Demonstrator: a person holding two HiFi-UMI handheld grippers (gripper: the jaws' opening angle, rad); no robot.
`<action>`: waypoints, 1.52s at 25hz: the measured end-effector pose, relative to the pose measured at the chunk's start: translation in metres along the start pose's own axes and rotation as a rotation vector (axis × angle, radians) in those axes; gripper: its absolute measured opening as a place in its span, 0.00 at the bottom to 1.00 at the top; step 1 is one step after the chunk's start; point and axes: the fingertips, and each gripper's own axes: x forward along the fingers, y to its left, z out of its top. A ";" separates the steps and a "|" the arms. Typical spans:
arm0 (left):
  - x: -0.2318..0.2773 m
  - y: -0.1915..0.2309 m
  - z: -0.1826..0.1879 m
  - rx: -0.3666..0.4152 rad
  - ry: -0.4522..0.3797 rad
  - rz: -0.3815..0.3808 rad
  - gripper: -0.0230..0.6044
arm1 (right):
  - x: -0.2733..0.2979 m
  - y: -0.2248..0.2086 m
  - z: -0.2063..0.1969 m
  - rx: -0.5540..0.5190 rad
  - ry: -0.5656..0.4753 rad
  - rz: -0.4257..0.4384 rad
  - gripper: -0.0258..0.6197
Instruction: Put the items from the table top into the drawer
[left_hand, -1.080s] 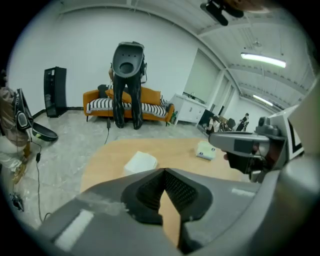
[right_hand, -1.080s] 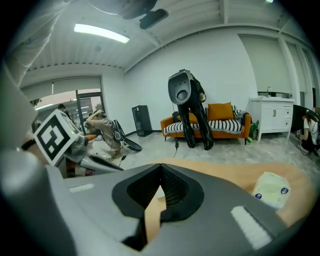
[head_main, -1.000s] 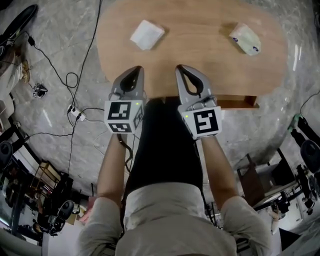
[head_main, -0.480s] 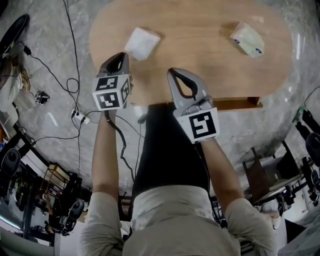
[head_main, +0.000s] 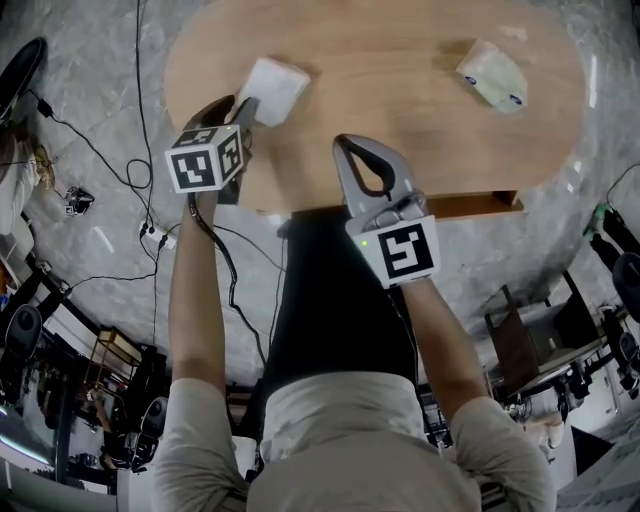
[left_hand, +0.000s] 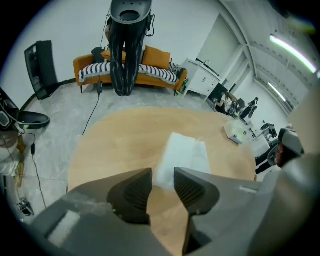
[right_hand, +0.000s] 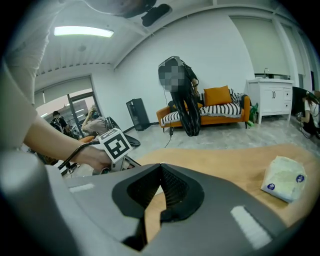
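Two items lie well apart on one wooden table, a white packet and a tissue pack, while the left gripper has just been opening its jaws, empty, just short of the white packet, and the right gripper keeps its jaws together, empty.

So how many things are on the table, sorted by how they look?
Plain white pack: 1
Pale pack with blue marks: 1
Total: 2
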 end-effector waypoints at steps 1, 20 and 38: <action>0.002 0.000 -0.001 -0.005 0.005 -0.010 0.27 | -0.001 -0.001 0.000 0.007 0.000 -0.005 0.05; -0.036 -0.055 -0.014 -0.086 -0.117 -0.168 0.10 | -0.018 0.017 -0.011 0.016 -0.032 -0.059 0.05; -0.048 -0.209 -0.064 0.103 -0.118 -0.253 0.10 | -0.139 -0.008 -0.068 0.126 -0.102 -0.239 0.05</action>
